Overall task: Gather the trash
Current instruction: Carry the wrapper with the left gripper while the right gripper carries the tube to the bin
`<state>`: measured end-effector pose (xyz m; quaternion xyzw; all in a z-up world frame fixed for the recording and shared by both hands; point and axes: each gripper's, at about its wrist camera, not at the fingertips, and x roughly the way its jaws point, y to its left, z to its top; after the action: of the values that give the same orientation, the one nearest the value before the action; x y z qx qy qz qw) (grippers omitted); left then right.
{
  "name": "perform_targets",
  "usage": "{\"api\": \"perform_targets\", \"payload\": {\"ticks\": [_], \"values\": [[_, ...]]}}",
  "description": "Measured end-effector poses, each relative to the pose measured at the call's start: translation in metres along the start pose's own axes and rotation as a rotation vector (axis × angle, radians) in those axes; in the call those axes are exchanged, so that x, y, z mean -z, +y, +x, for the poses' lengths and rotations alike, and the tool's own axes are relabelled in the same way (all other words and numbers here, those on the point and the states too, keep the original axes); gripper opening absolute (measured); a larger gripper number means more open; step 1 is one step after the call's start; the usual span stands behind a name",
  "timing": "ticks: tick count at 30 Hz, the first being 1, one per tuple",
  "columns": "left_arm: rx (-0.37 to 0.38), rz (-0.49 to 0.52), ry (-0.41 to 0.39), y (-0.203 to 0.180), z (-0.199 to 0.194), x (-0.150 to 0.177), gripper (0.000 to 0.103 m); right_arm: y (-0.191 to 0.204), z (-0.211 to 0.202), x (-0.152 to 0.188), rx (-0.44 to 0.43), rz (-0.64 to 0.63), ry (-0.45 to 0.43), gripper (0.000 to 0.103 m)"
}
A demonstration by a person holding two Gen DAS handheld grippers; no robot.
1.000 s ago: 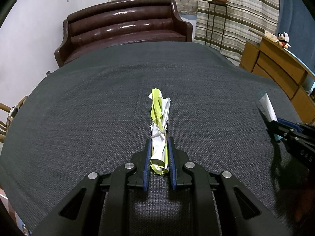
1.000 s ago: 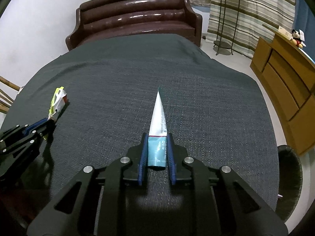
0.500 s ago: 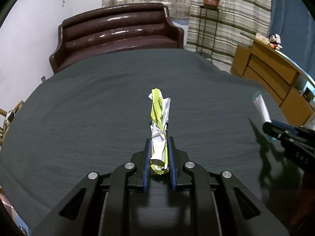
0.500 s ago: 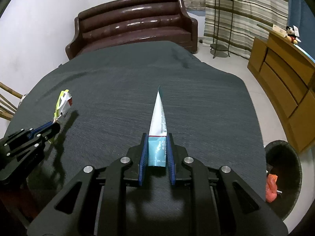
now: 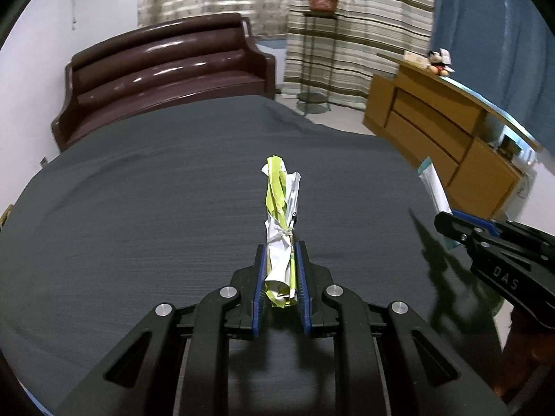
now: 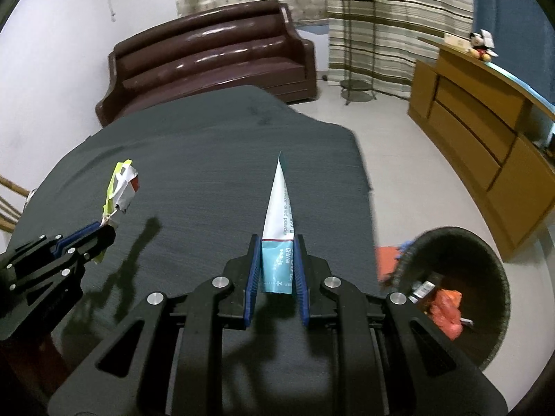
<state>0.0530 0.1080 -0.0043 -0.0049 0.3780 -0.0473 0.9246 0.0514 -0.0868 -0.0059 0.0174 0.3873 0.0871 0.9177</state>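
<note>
A: We are looking along both tongs over a table draped in dark grey woven cloth (image 6: 194,173). In the right wrist view the cloth's right edge is running from near the gripper up to a far corner, and pale bare floor (image 6: 399,145) is opening beyond it toward a long yellow-brown wooden cabinet (image 6: 485,138).

B: Is a bin showing?

A: Yes. A round dark woven wastebasket (image 6: 499,277) is standing on the floor just beside that edge, at lower right, with orange wrappers (image 6: 447,308) already lying inside. Behind the table's far end a dark brown leather sofa (image 5: 166,69) is sitting against the white wall.

B: What are we holding?

A: Our left gripper (image 5: 280,277) is clamping the near end of a crumpled lime-green and white paper wrapper, twisted into a stick and tied with a white band (image 5: 281,222). Its long axis is running straight away from us, in line with the fingers, above the cloth. Our right gripper (image 6: 276,267) is pinching the broad teal end of a flattened white and teal sachet (image 6: 279,228); it is narrowing to a point that is aiming forward and slightly up, over the cloth near its right edge. Both pairs of jaws are nearly closed, pads pressing on the trash.

B: Are the two apart?

A: Well apart, side by side.
</note>
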Motion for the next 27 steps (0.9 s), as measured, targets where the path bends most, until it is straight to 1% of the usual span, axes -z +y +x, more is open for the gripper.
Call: {"api": "perform_targets", "payload": {"ticks": [12,19,27], "values": [[0.068,0.104,-0.016,-0.076,0.001,-0.001,0.017,-0.082,-0.029,0.017,0.099,0.066,-0.036,0.018],[0.112,0.168,-0.014,-0.118,0.003,0.003,0.017,-0.128,-0.040,0.029,0.156,0.105,-0.038,0.018],[0.168,0.247,-0.009,-0.171,0.007,0.010,0.017,-0.162,-0.046,0.035,0.191,0.150,-0.037,0.019]]}}
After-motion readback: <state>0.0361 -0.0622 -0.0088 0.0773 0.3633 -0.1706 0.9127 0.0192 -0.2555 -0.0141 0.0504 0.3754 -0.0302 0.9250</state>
